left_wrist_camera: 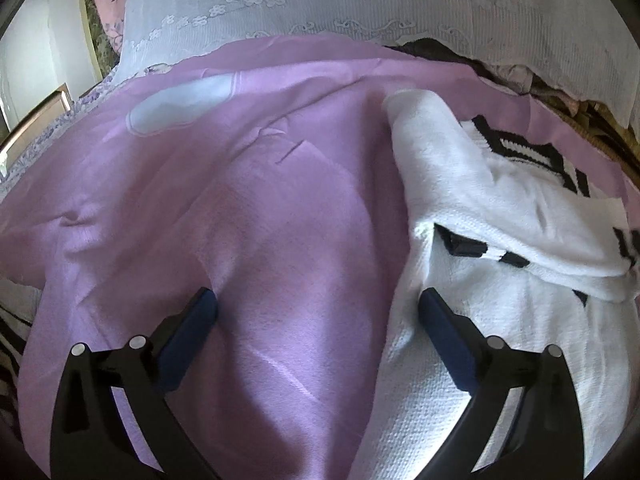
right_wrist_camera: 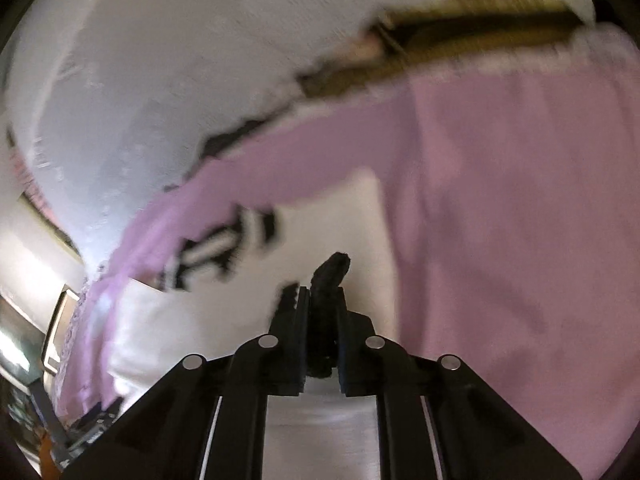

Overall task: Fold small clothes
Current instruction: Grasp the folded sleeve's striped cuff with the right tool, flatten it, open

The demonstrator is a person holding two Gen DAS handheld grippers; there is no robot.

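Observation:
A white knit garment (left_wrist_camera: 500, 208) with black trim lies partly folded on a pink sheet (left_wrist_camera: 240, 200), a sleeve laid across its body. My left gripper (left_wrist_camera: 318, 308) hangs open just above the cloth. Its left finger is over the pink sheet and its right finger (left_wrist_camera: 436, 312) is at the garment's left edge, with nothing pinched. In the blurred right wrist view, my right gripper (right_wrist_camera: 322, 296) is shut on a black trim piece (right_wrist_camera: 334, 266) of the white garment (right_wrist_camera: 340, 216), which sticks out past the fingertips.
A white lace cover (left_wrist_camera: 360, 0) rises behind the pink sheet (right_wrist_camera: 520, 200). A brown woven edge (left_wrist_camera: 600, 132) shows at the far right under the lace. A wooden frame (left_wrist_camera: 36, 120) and a pale wall stand at the far left.

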